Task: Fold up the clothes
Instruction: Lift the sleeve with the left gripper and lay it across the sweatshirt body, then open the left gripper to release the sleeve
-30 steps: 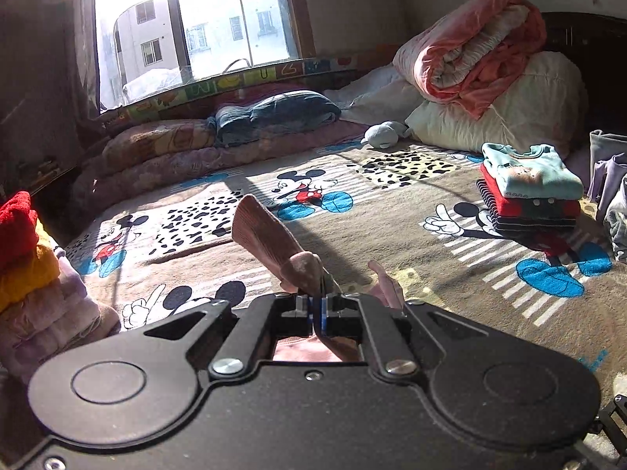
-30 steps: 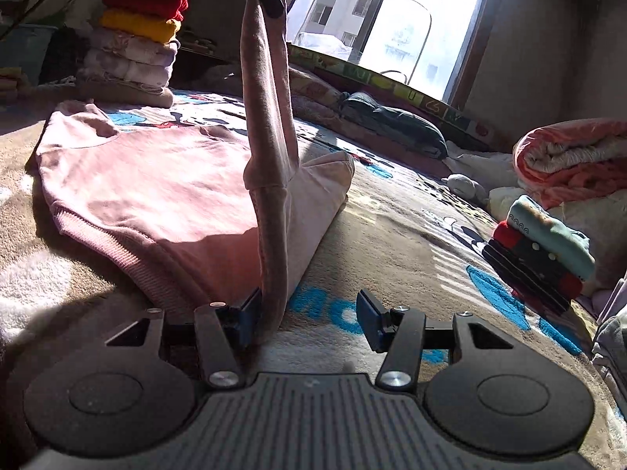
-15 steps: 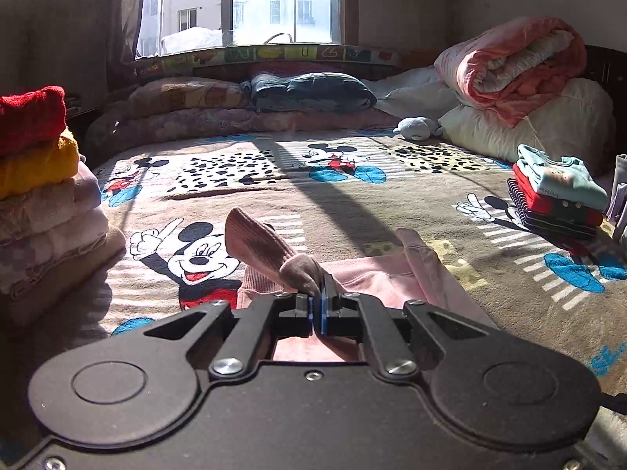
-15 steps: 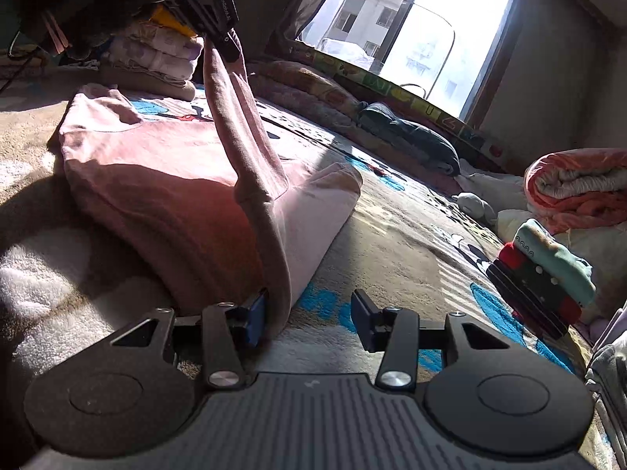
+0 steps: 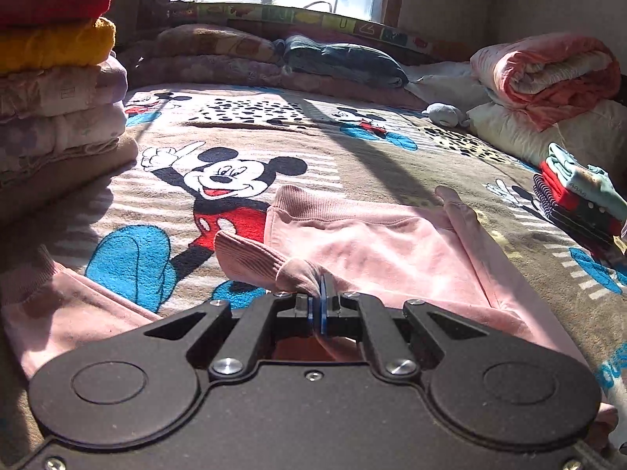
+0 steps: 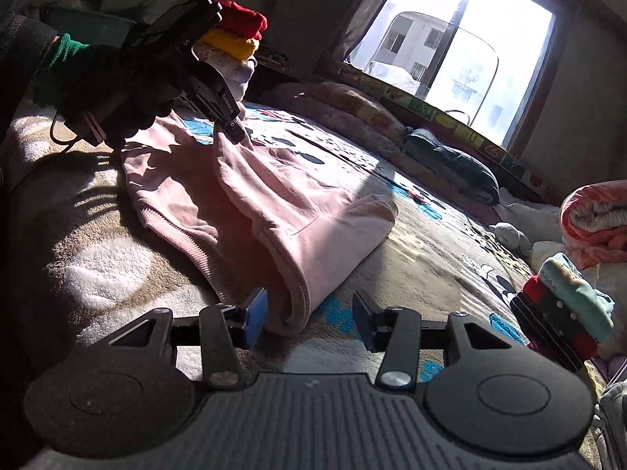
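Note:
A pink sweatshirt (image 5: 384, 243) lies spread on the cartoon-print blanket (image 5: 235, 137). My left gripper (image 5: 320, 305) is shut on its ribbed sleeve cuff (image 5: 254, 258), low over the garment's body. In the right wrist view the same sweatshirt (image 6: 274, 203) lies flat with the sleeve stretched across it, and the left gripper (image 6: 229, 125), held by a dark-gloved hand, grips the cuff at the far end. My right gripper (image 6: 309, 313) is open, its fingers astride the folded shoulder edge near me; the left pad (image 6: 254, 315) nearly touches the fabric.
A stack of folded red, yellow and pale garments (image 5: 58, 58) stands at the left. A smaller folded stack (image 5: 576, 199) sits at the right, with rolled bedding (image 5: 548, 74) and a pillow behind it. A folded dark blue item (image 5: 345, 58) lies under the window.
My left gripper has carried the sleeve cuff down and across the sweatshirt, so the sleeve now lies nearly flat instead of hanging upright. The right gripper stayed open by the folded edge.

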A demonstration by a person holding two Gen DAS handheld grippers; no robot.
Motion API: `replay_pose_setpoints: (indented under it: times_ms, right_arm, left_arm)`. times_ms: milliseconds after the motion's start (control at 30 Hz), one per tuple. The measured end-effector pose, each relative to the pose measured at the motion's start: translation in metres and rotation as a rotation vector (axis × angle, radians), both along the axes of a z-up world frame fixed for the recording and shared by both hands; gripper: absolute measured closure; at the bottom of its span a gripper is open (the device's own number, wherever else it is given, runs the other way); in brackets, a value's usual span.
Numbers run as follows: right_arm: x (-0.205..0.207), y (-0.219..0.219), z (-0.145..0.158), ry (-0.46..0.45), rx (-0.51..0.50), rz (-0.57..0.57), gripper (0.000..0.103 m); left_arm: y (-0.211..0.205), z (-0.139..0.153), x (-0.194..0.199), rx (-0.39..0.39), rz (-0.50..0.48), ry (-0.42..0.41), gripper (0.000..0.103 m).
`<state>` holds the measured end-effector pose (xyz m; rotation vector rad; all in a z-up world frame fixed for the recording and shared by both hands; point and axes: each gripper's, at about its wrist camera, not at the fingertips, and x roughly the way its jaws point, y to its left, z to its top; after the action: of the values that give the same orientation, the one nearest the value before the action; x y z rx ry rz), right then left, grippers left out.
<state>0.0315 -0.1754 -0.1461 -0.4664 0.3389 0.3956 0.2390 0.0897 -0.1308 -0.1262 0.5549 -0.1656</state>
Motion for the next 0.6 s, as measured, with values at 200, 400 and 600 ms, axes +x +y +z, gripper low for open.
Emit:
replay_pose_setpoints:
  times_ms: [200, 400, 600]
  right_arm:
    - [0.021, 0.015, 0.002, -0.011, 0.082, 0.065, 0.046]
    - [0.044, 0.023, -0.009, 0.251, 0.069, 0.14, 0.044]
    - [0.039, 0.02, 0.002, 0.262, 0.083, 0.167, 0.043]
  left_arm:
    - [0.009, -0.003, -0.002, -0.089, -0.009, 0.005, 0.101]
    - [0.012, -0.007, -0.003, -0.094, -0.045, 0.071, 0.088]
    - [0.025, 0.011, -0.042, 0.025, -0.074, 0.064, 0.07]
